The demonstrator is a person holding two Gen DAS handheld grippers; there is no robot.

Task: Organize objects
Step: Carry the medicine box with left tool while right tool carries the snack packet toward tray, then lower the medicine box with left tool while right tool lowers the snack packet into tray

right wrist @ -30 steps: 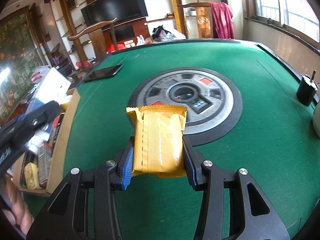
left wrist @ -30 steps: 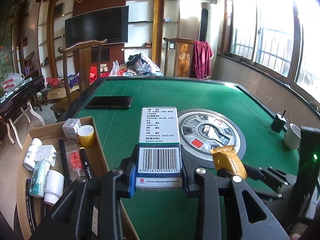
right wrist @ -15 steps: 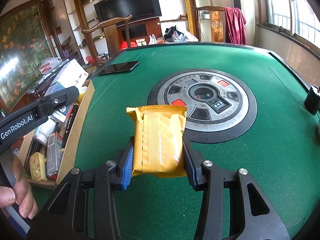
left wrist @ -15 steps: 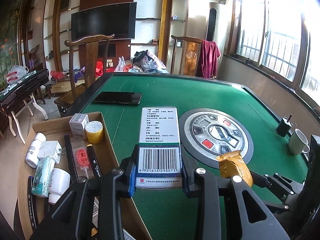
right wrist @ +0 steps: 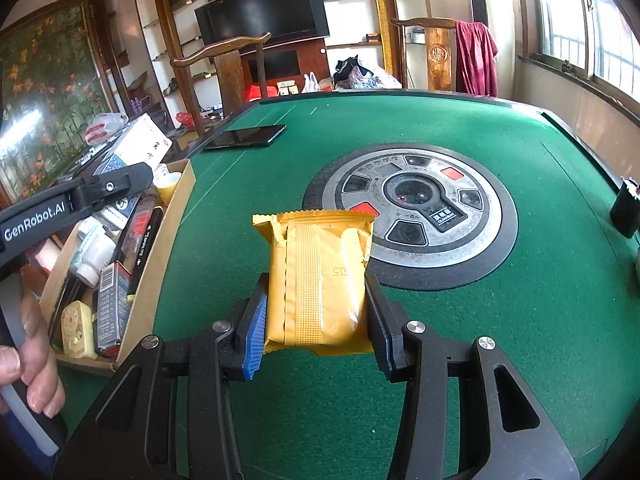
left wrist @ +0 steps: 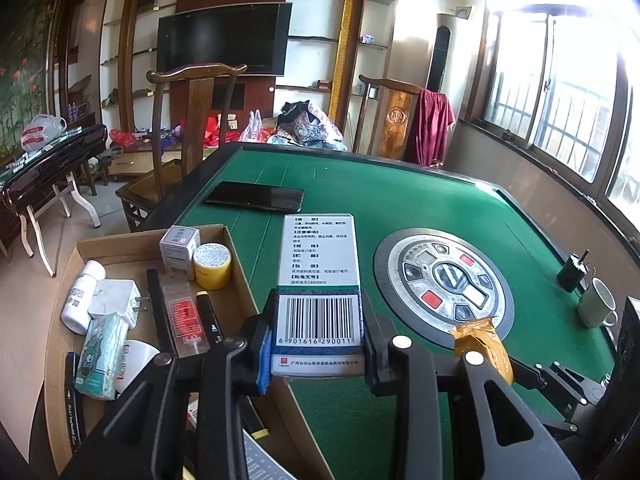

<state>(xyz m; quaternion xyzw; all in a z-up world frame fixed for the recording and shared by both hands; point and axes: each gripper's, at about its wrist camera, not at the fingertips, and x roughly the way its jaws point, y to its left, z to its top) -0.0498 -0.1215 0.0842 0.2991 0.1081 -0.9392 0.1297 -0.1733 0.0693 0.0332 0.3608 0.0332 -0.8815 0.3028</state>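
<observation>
The near end of the white medicine box (left wrist: pixel 320 280) is covered by the pads of the left gripper (left wrist: pixel 318 346), which are pinched against its two sides at lower centre of the left wrist view, above the edge where the cardboard tray (left wrist: pixel 236 252) meets the green table (left wrist: pixel 400 200). A barcode with the digits 6 901616 290011 can be read on the box; the Chinese print above it is too small to be made out. The tray's near part is hidden behind the gripper frame, and its left edge is cut off by the fisheye rim. In the right wrist view, the yellow snack packet (right wrist: pixel 318 280) is clamped at its lower half between the pads of the right gripper (right wrist: pixel 316 320), at centre frame over the felt; a faint mirrored stamp resembling "S15" is seen on its back seam. At the left edge, "GenRobot.AI" is printed on the left gripper's arm (right wrist: pixel 72 200), and only fingertips of a hand (right wrist: pixel 32 360) are shown. The dial (right wrist: pixel 412 208) carries a small label, unreadable apart from Latin capitals. A mug (left wrist: pixel 598 308) stands at right.
</observation>
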